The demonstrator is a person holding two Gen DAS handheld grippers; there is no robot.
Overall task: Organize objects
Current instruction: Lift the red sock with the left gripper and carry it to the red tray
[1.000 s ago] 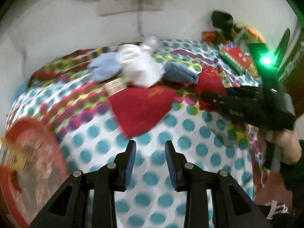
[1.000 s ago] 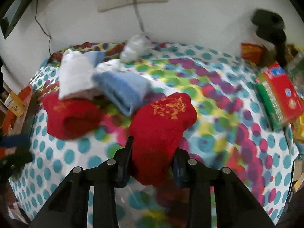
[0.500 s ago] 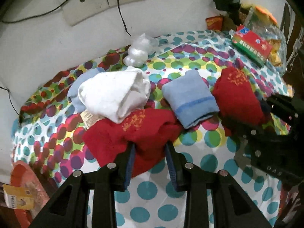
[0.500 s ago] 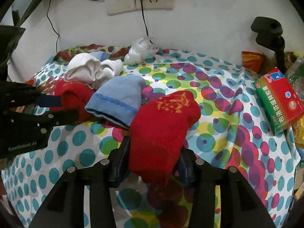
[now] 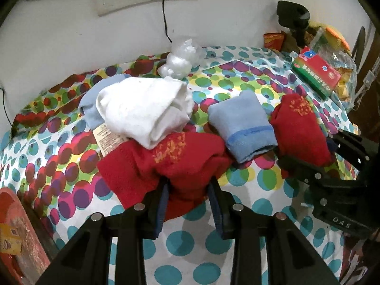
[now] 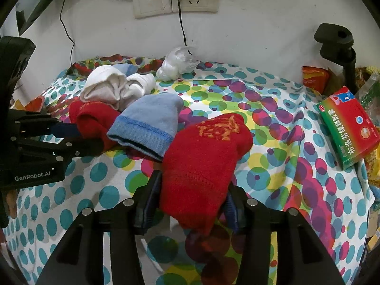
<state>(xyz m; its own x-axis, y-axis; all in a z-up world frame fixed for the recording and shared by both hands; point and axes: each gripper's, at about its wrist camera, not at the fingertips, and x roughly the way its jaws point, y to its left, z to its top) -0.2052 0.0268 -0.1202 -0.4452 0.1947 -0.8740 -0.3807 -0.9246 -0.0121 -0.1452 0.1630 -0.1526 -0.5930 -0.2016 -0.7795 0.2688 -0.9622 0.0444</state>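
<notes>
Two red socks with gold embroidery lie on the dotted tablecloth (image 5: 190,242). In the left wrist view, the left red sock (image 5: 166,161) has its near edge between the fingers of my left gripper (image 5: 188,190). Those jaws are opening slightly and do not pinch it. In the right wrist view, the right red sock (image 6: 204,156) lies flat between the fingers of my right gripper (image 6: 192,194). Its jaws are opening and the sock has spread to full width. Between the red socks sits a light blue sock (image 5: 242,125). A white sock (image 5: 144,111) rests partly on the left red sock.
A crumpled plastic bundle (image 5: 180,59) lies by the back wall under the power sockets and cable. A red and green medicine box (image 6: 346,128), snack packets and a black clamp stand (image 6: 337,42) crowd the right edge. A red tray (image 5: 14,225) sits at the left edge.
My left gripper came forward and down until the left red sock lay between its fingers. My right gripper's jaws widened, and the right red sock is no longer squeezed narrow.
</notes>
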